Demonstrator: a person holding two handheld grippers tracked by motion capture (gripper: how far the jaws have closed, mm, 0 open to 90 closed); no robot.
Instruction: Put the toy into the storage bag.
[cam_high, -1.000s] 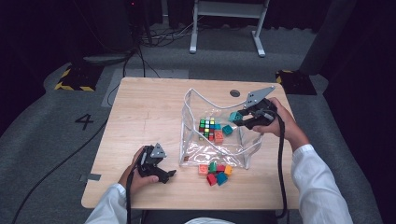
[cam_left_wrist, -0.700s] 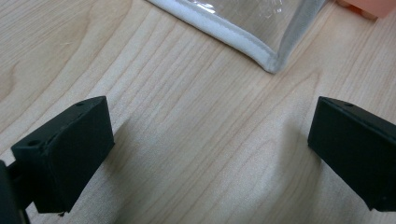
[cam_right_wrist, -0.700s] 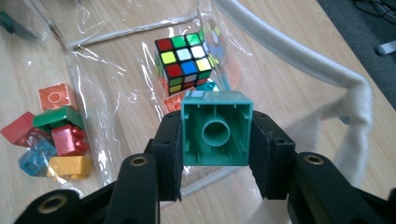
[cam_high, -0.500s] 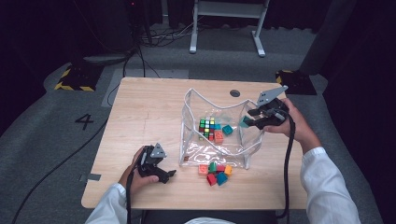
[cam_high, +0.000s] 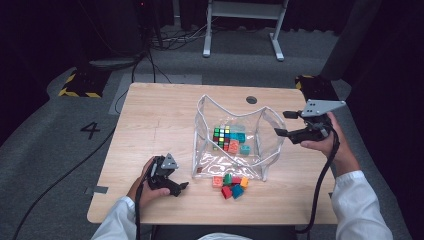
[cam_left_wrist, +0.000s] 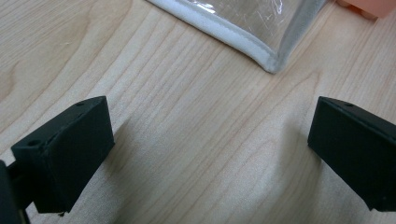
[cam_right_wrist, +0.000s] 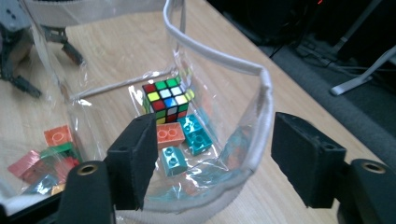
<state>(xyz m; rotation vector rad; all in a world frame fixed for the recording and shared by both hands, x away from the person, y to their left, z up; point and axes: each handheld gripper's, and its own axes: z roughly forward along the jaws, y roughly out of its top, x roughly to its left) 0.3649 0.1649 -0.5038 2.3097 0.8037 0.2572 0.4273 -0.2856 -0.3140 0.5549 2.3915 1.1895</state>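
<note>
A clear bag with a white rim stands open mid-table. Inside it lie a colour cube, an orange brick and teal bricks. My right gripper hovers open and empty just right of the bag. In the right gripper view its jaws straddle the bag rim, with the cube, the orange brick and the teal bricks beyond. My left gripper rests open on the table, left of the bag. Its jaws frame bare wood near the bag's corner.
A small pile of loose bricks lies on the table in front of the bag, also seen through the plastic as bricks. A dark round hole marks the far table edge. An orange brick shows beyond the left jaws.
My right gripper has pulled back to the right, from over the bag to beside it, and its jaws are empty now. The left gripper has not moved.
</note>
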